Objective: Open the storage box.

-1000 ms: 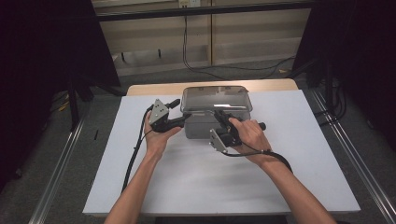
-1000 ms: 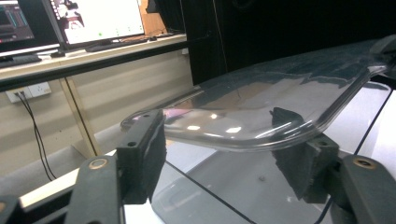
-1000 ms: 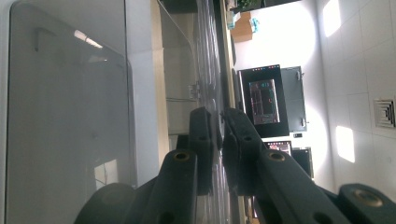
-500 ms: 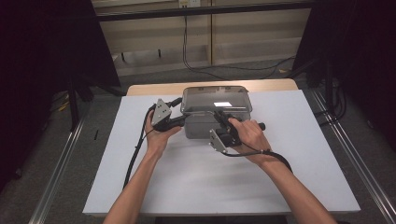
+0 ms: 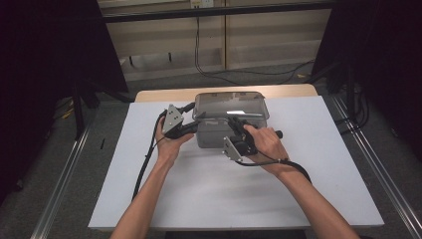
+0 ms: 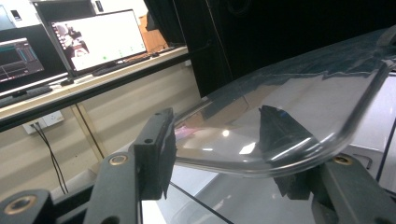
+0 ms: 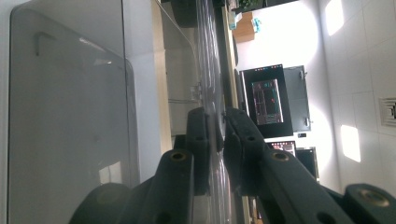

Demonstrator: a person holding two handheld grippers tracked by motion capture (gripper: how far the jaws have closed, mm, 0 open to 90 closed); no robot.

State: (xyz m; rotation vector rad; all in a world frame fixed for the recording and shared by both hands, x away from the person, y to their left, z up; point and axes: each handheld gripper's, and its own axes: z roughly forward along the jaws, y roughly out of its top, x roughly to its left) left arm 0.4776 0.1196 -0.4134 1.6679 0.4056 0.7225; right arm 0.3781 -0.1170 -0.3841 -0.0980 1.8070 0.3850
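Right hand [image 5: 266, 142]: coming in from the near edge of the white table top [image 5: 209, 194], it is wrapping the right gripper [image 5: 238, 124] and holding it at the near rim of the lid.
Right gripper jaws: in the right gripper view they are pinching the thin clear edge of the lid [image 7: 212, 126] between the two black pads, pressed nearly together with the plastic running straight up between them.
Left hand [image 5: 168, 144]: it is gripping the left gripper [image 5: 191, 119] at the left corner of the container, its black cable [image 5: 144, 164] trailing back along the forearm.
Left gripper jaws: they have just been closing; in the left gripper view the curved lid rim [image 6: 280, 158] is sitting between them, the right pad lying under the clear plastic and the left pad [image 6: 161, 149] standing just beside the rim; whether both pads are already pressing I cannot tell.
Container [image 5: 219, 132]: a grey box is resting on the far middle of the white table top, between the two grippers.
Lid [image 5: 229, 104]: clear and rounded, it is lying over the container top, catching glare.
Far background: a lit monitor [image 6: 95, 39] is standing on a bench behind the table.
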